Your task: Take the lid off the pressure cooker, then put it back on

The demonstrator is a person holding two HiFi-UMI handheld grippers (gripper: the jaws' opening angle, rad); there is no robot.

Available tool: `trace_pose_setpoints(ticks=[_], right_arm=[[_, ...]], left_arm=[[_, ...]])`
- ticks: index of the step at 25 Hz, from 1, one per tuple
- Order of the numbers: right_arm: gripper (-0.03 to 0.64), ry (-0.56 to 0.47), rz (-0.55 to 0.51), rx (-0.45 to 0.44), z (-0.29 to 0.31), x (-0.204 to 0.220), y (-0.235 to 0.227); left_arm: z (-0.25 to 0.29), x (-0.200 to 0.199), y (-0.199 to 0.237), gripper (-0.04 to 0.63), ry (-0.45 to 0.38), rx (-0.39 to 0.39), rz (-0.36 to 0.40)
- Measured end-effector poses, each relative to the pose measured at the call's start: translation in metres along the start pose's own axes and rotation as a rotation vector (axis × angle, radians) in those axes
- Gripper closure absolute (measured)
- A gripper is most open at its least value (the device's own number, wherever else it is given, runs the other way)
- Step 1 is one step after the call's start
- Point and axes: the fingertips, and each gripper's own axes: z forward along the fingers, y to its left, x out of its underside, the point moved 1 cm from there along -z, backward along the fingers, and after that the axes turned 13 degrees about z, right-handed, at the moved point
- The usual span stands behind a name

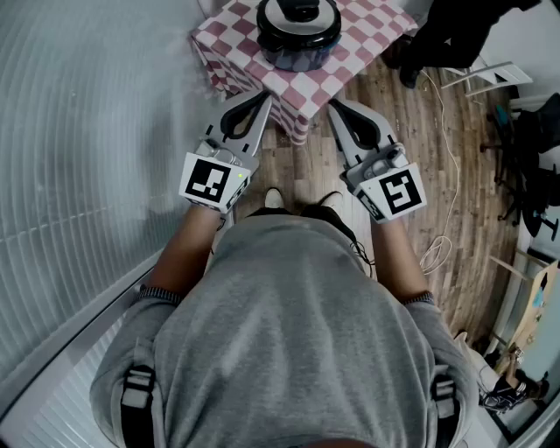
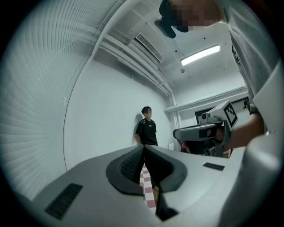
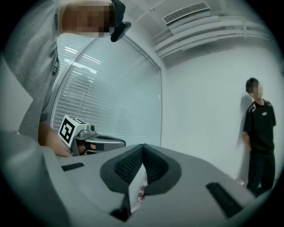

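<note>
We stand at the near corner of the small counter [image 1: 229,35], which wears a red-and-white checked cloth. The pressure cooker [image 1: 293,54] sits on it with its lid [image 1: 300,17] in place, black knob on top. We hold both grippers short of the pot and well apart from it, and we judge this a waiting stance. The lid is seated and nothing is in hand, so either the lifting has not begun or the lid is already back on; we cannot tell which.

The left gripper [image 1: 263,96] has its jaws together with nothing between them; only a sliver of checked cloth shows through the gap below the pads. The right gripper [image 1: 335,106] is likewise closed and empty.

We carry them side by side in front of our body, forearms bent forward from the elbows. The marker cubes sit nearest us, and the jaw tips point roughly level toward the counter's edge. The tips converge slightly, so the cooker lies ahead and between them. That placement reads to us as deliberate, since each gripper has a short, straight path to one side of the lid. To take hold we would first need to open the jaws.

A person in black [image 2: 146,126] stands against the far wall, clear of the work.
</note>
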Motion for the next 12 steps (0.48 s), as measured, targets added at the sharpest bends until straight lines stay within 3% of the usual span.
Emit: trace_pose_setpoints(ticks=[12], right_arm=[[0.604,-0.008,0.028,0.004,-0.0054,0.0041,-0.0051]], left_arm=[[-0.0029,0.0011,-0.0023,0.575,0.007,-0.015,-0.003]])
